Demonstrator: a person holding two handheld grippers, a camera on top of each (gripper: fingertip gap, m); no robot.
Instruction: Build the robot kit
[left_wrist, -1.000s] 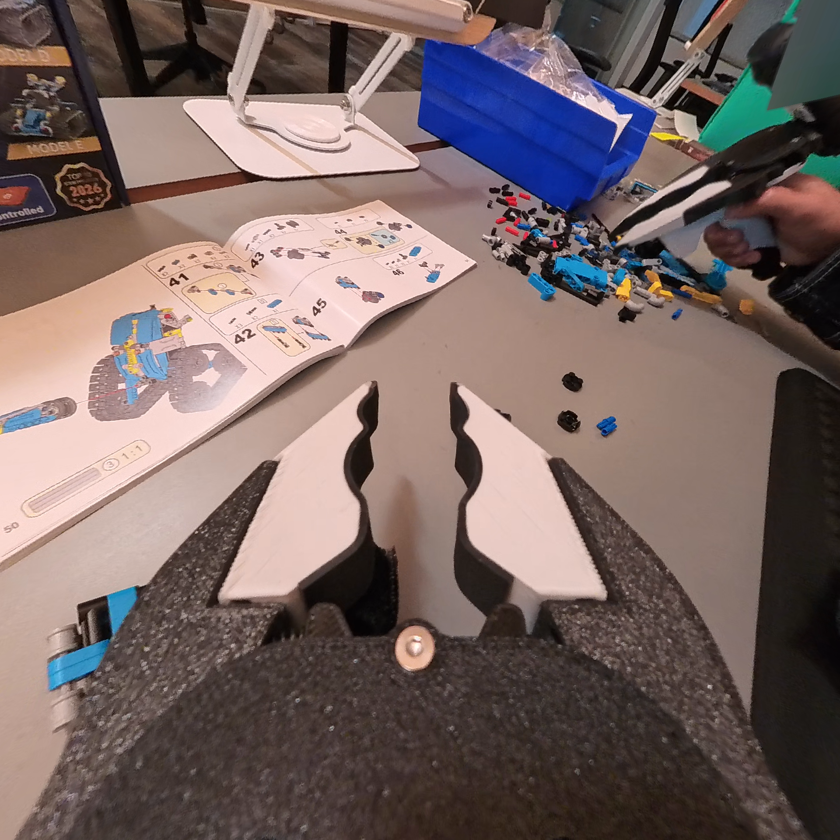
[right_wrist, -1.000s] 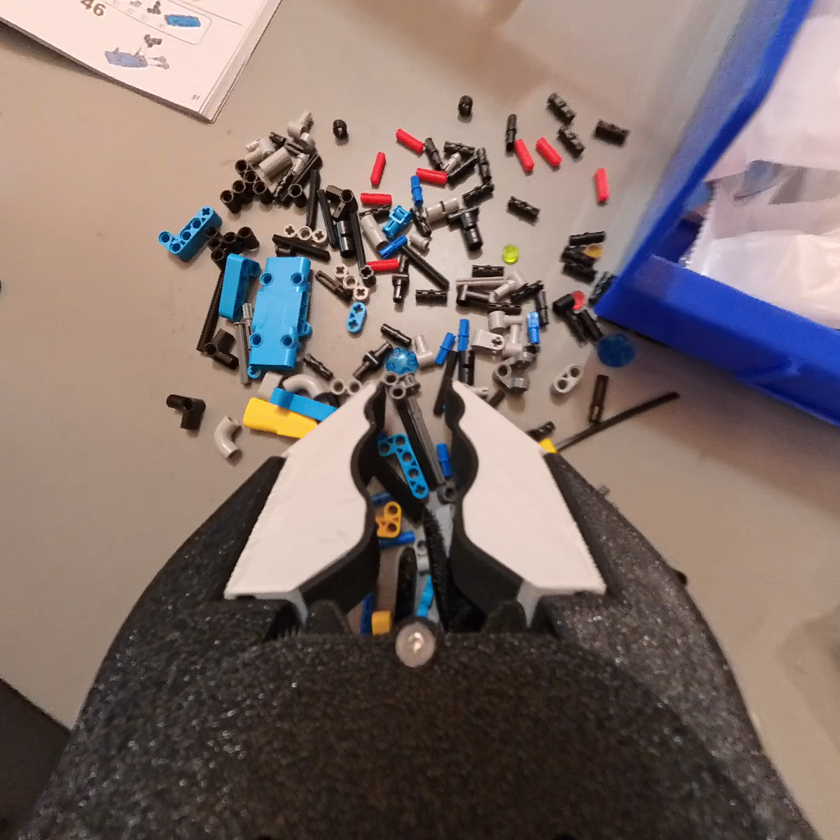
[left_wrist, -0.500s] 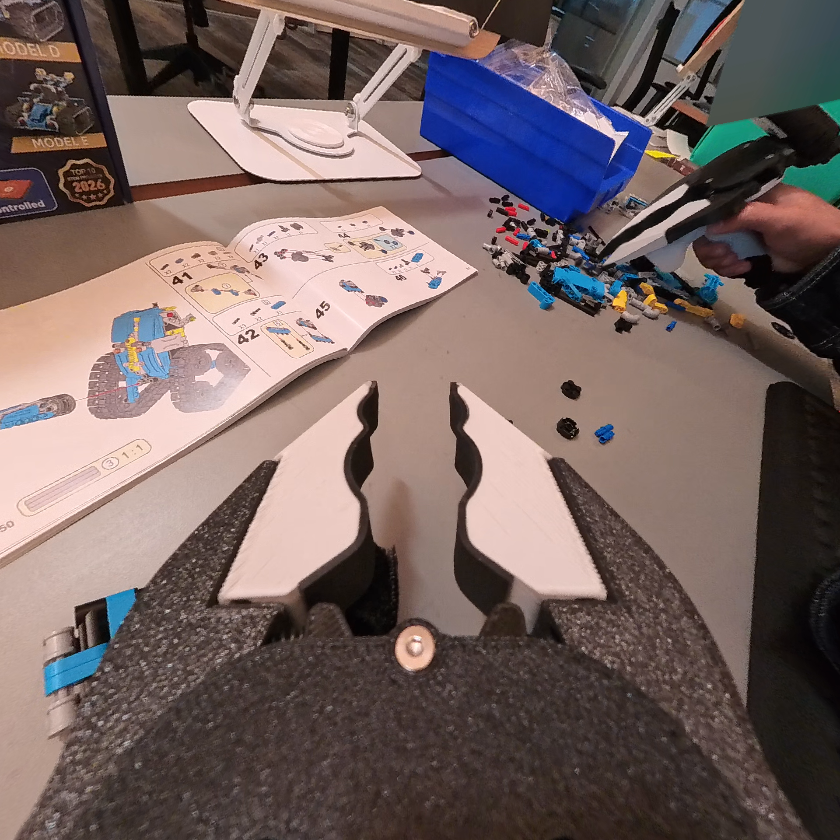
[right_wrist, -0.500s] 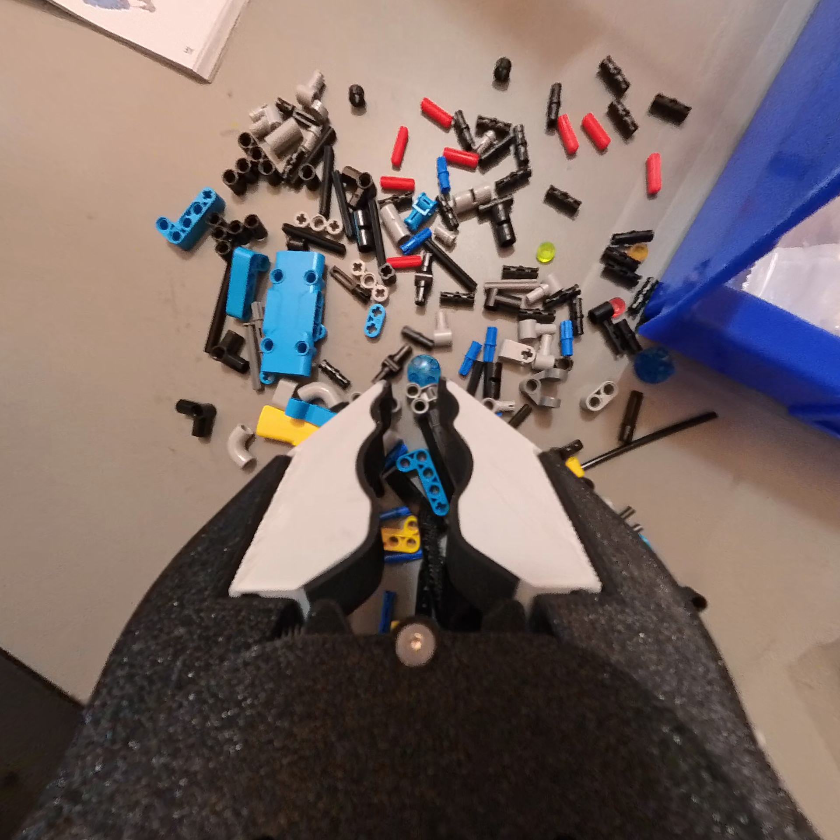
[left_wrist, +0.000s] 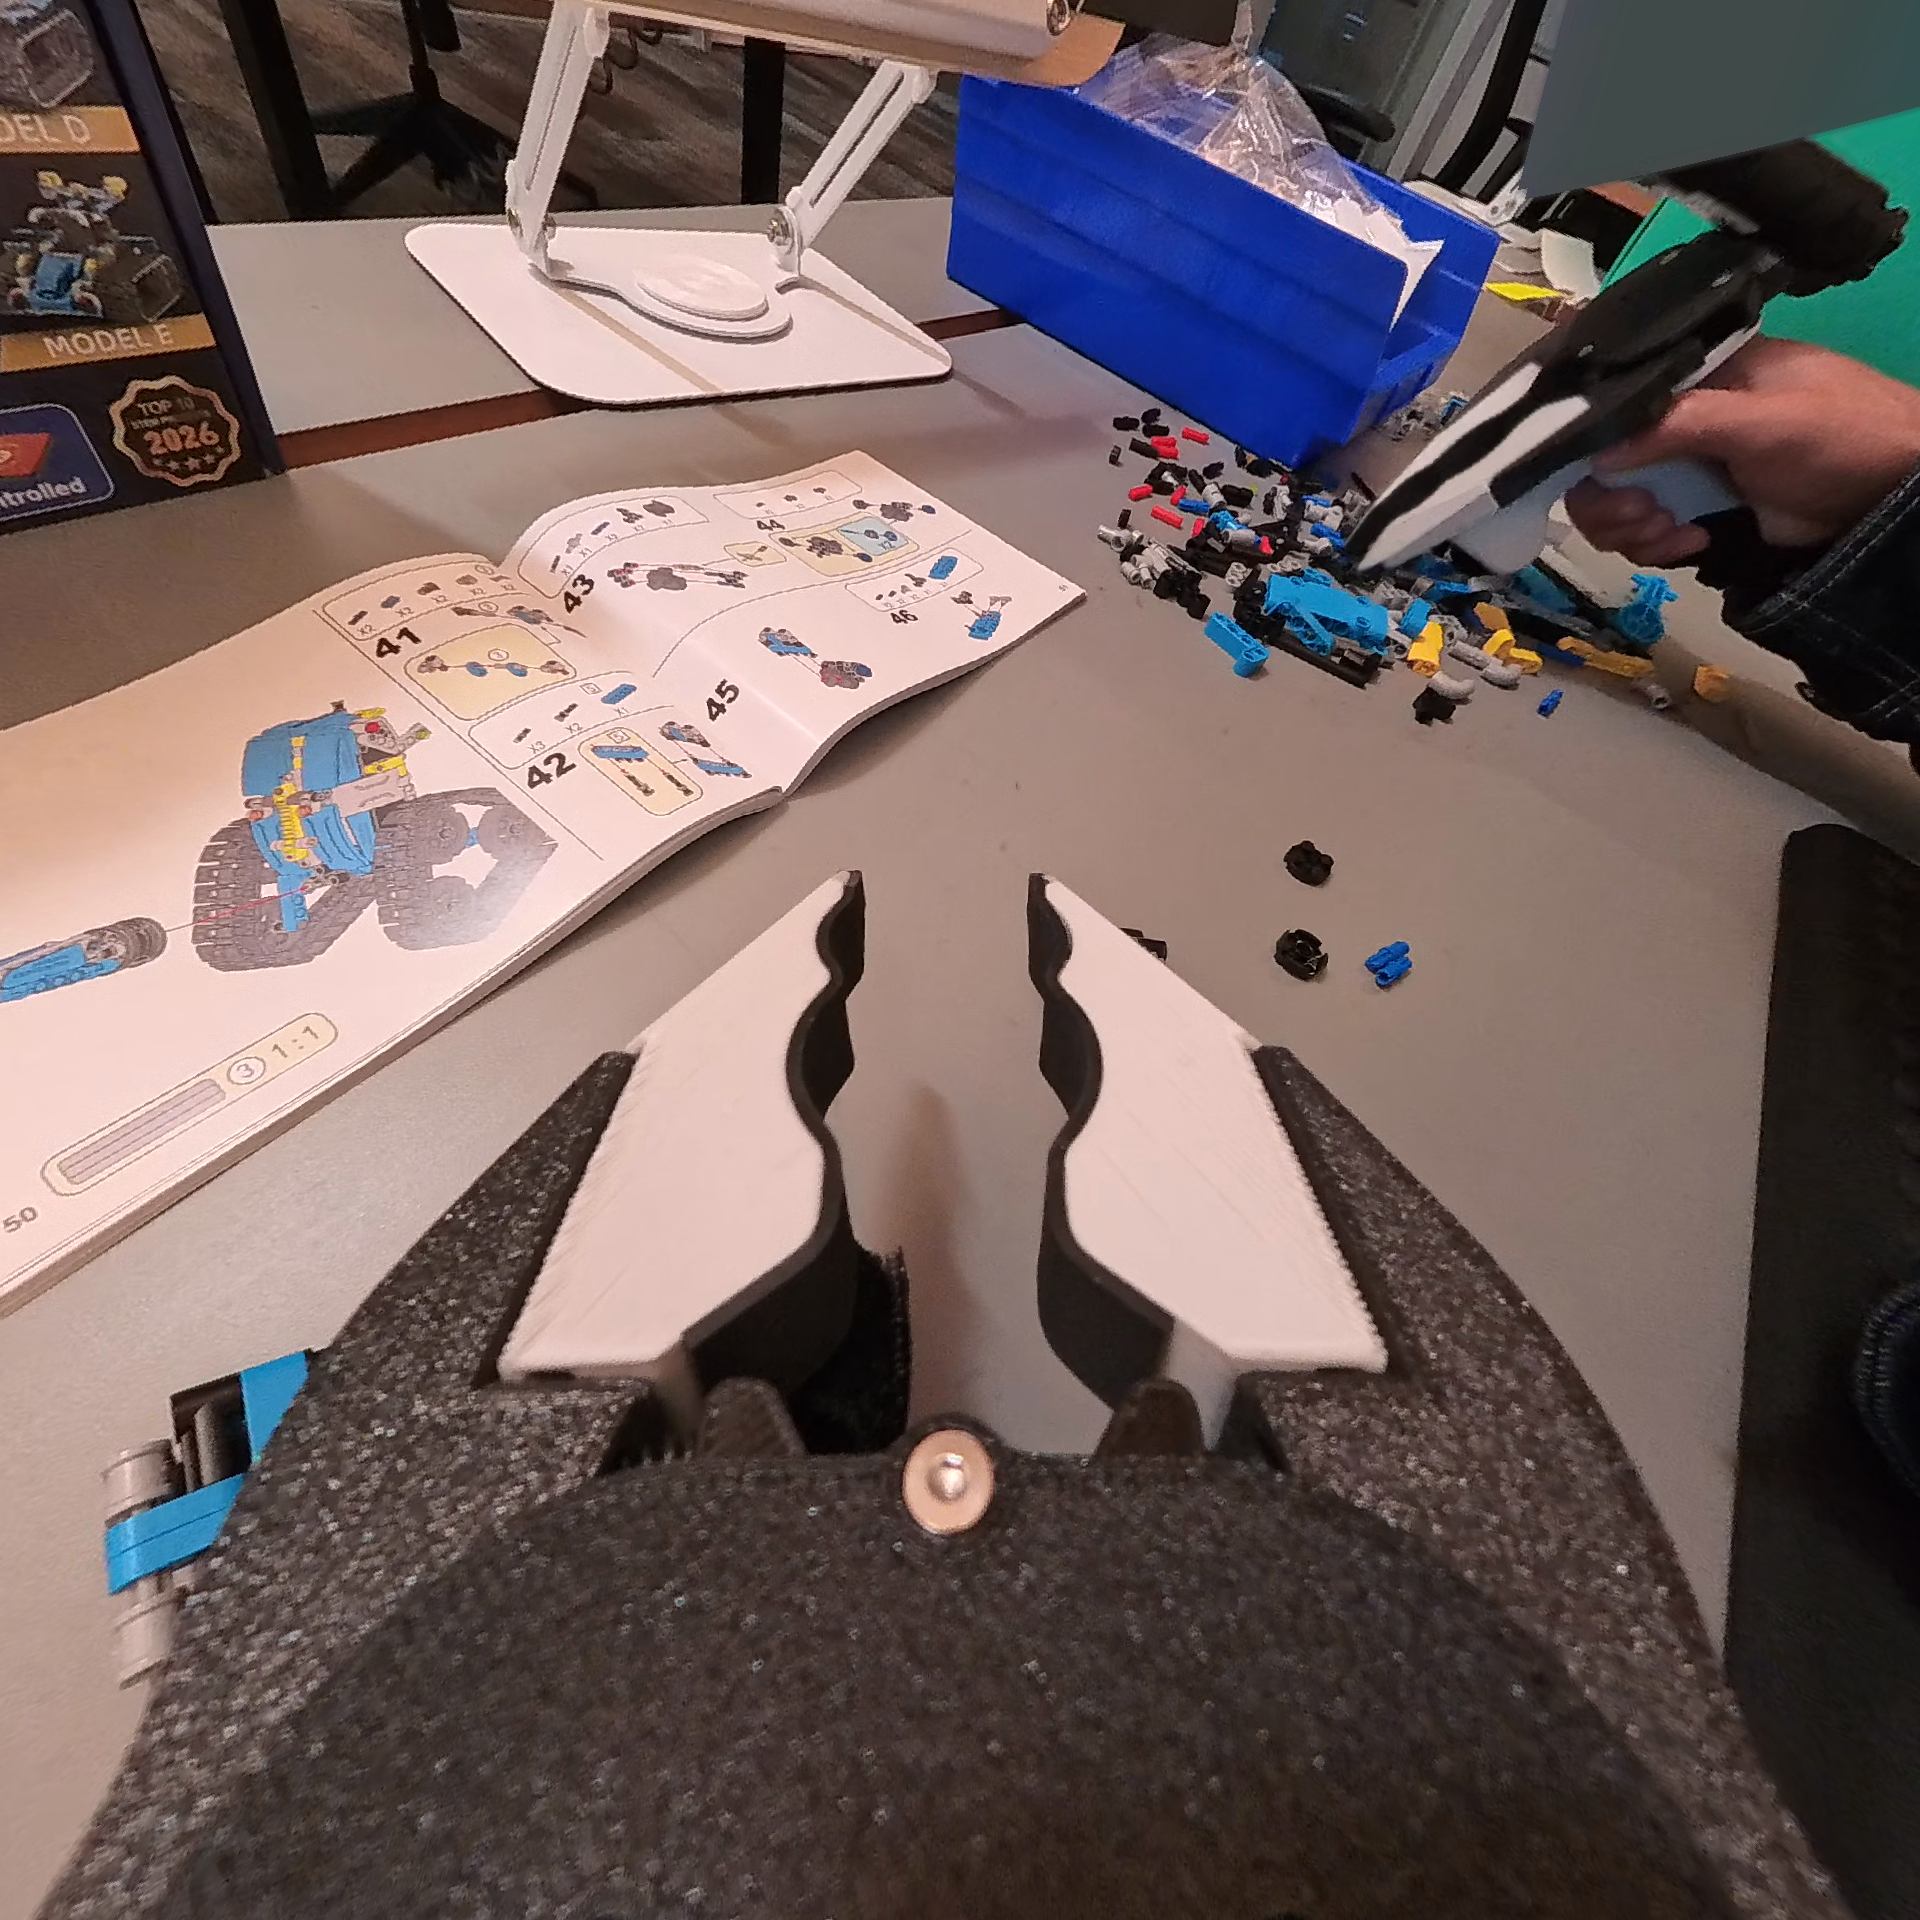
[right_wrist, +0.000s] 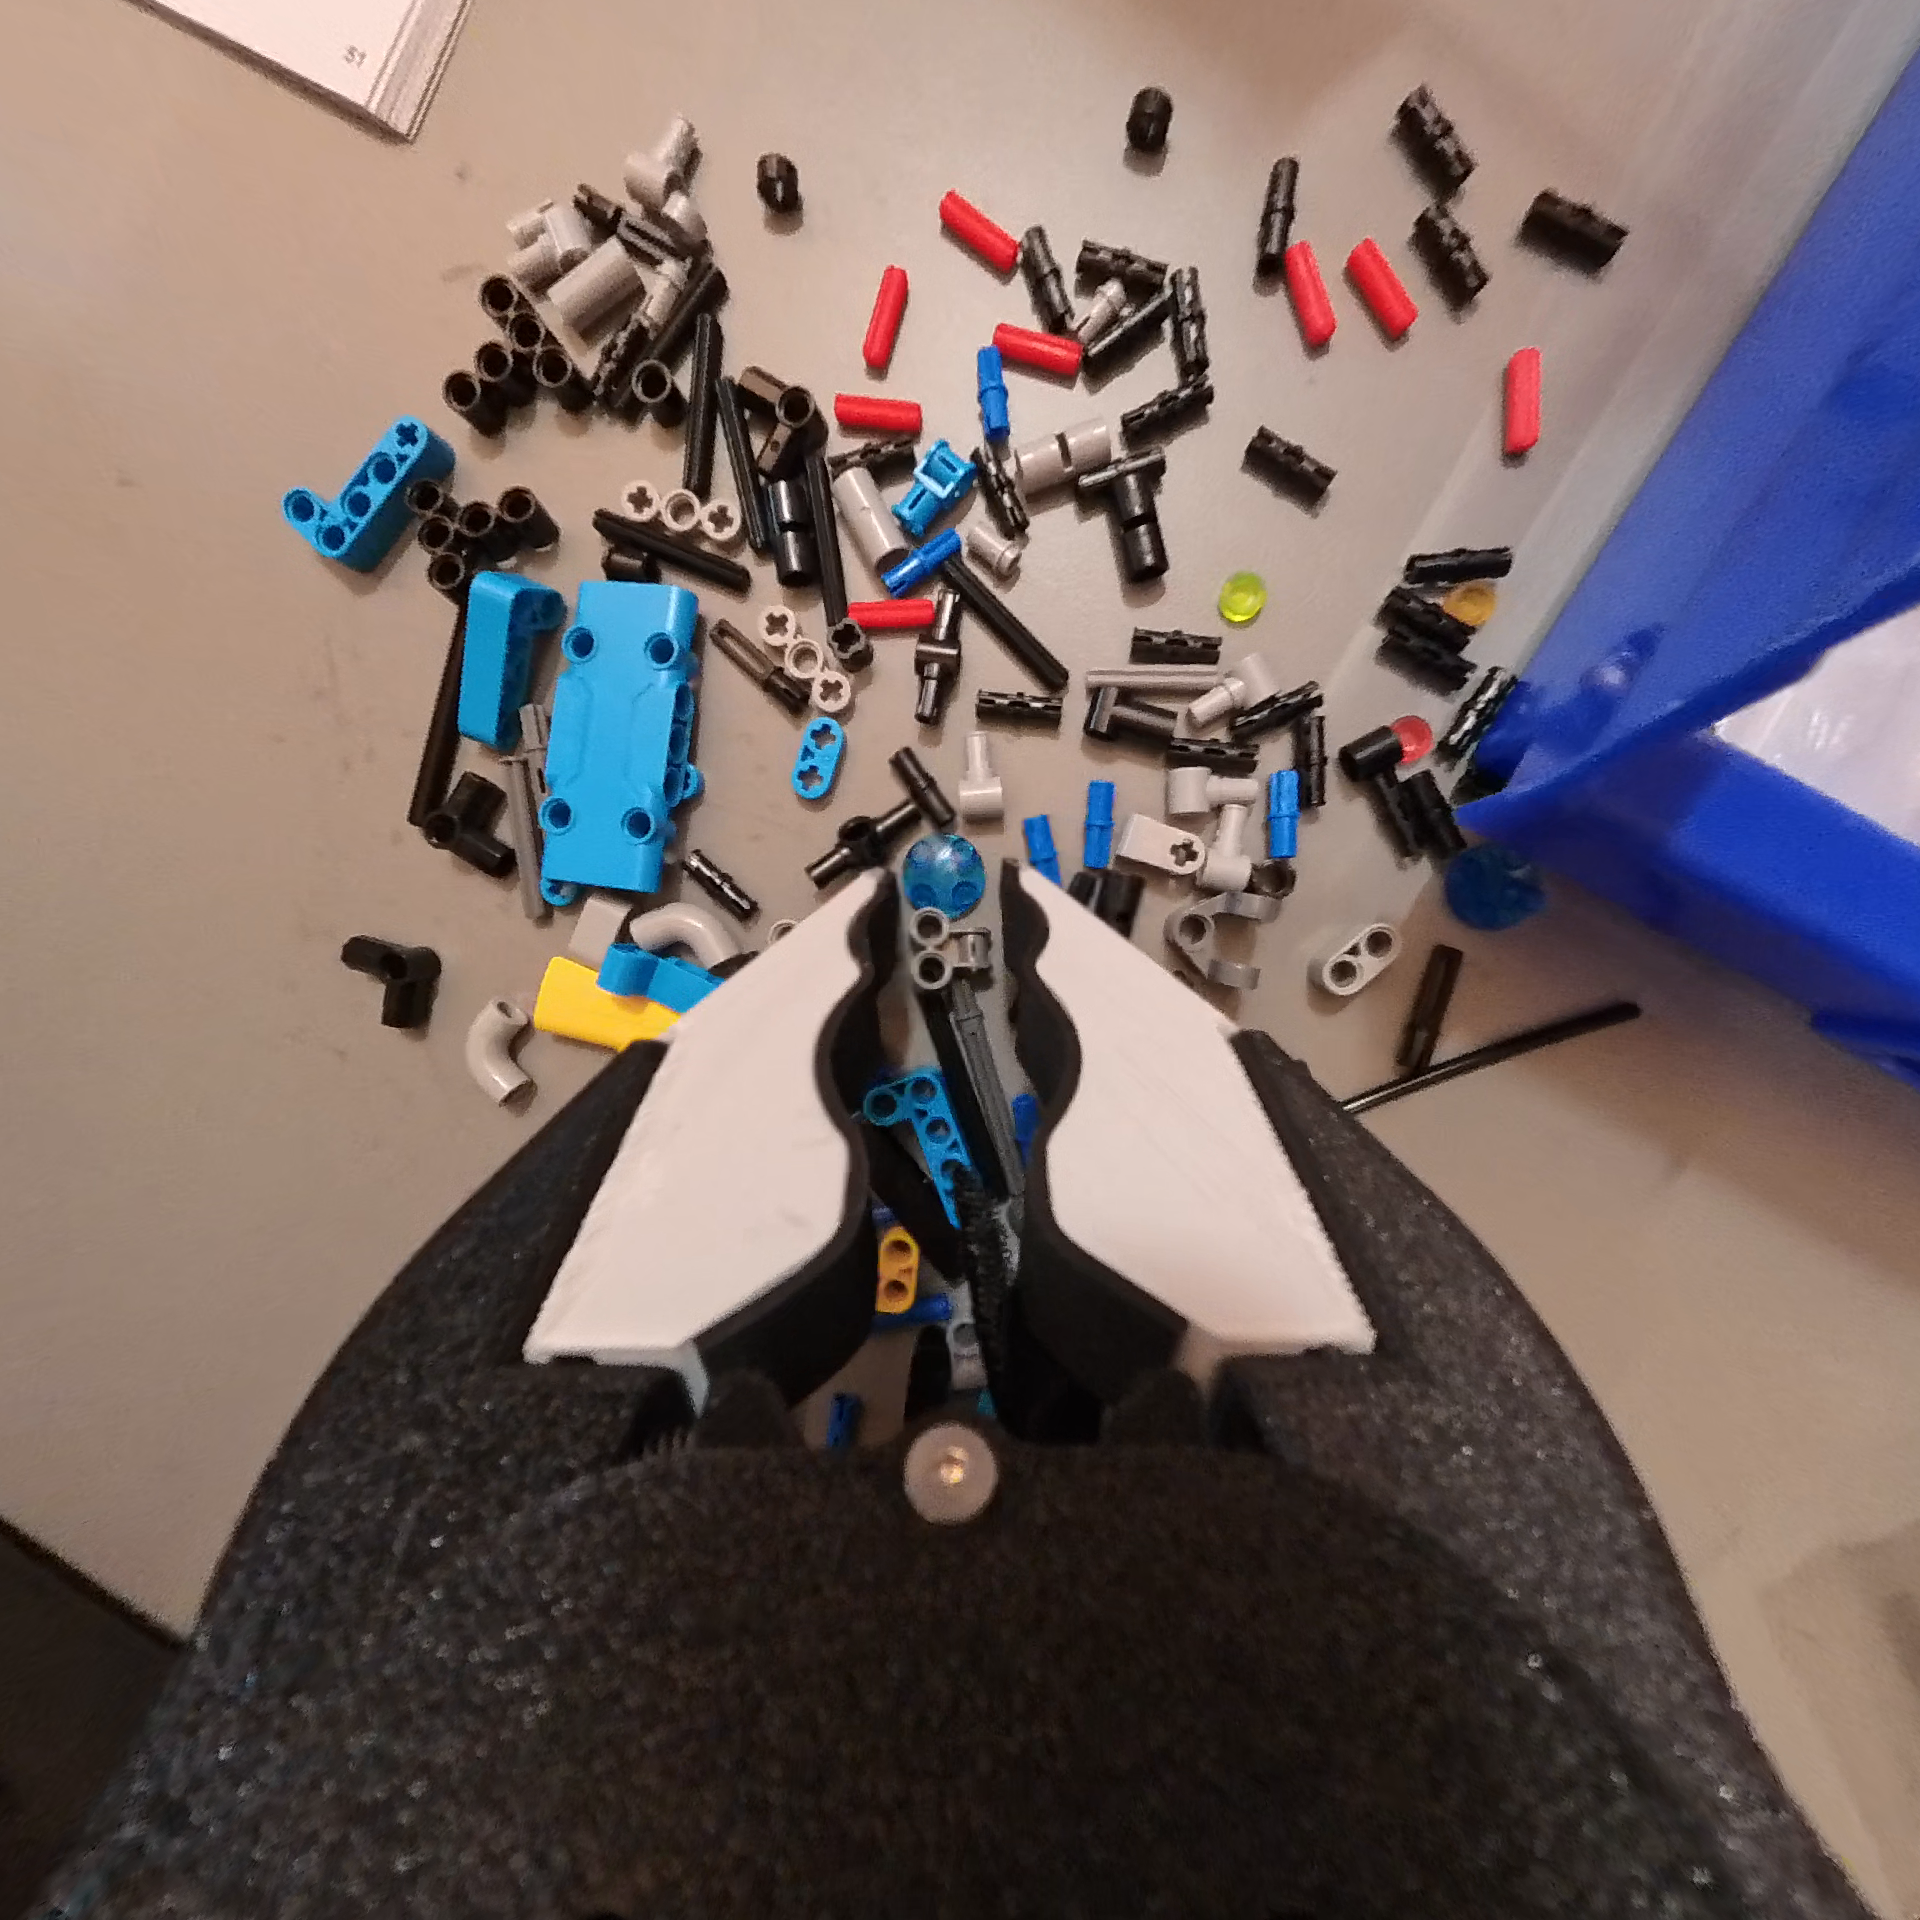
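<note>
My right gripper (right_wrist: 951, 883) hangs low over a scattered pile of small building pieces (right_wrist: 935, 520) on the grey table. Its jaws stand a narrow gap apart. A small grey connector (right_wrist: 932, 943) and a translucent blue dome (right_wrist: 940, 871) lie on the table between the fingertips, untouched. A large blue panel (right_wrist: 621, 727) lies to the left. The left wrist view shows this gripper (left_wrist: 1361, 556) at the far right, tips down in the pile (left_wrist: 1330, 603). My left gripper (left_wrist: 945, 883) is open and empty above bare table, beside an open instruction booklet (left_wrist: 520, 727).
A blue bin (left_wrist: 1195, 260) with plastic bags stands behind the pile; it also shows in the right wrist view (right_wrist: 1766, 623). Two black pieces (left_wrist: 1301, 951) and a blue pin (left_wrist: 1387, 961) lie loose. A white stand (left_wrist: 675, 301), a printed box (left_wrist: 104, 260) and a black mat (left_wrist: 1849, 1143) border the area. Across from one pair of fingers to the other is roughly 40 centimeters. To the blue pin (left_wrist: 1387, 961): left tips about 15 centimeters, right tips about 25 centimeters.
My right gripper has dropped closer to the pile and moved slightly forward, and its jaws have narrowed. My left gripper has barely moved.
</note>
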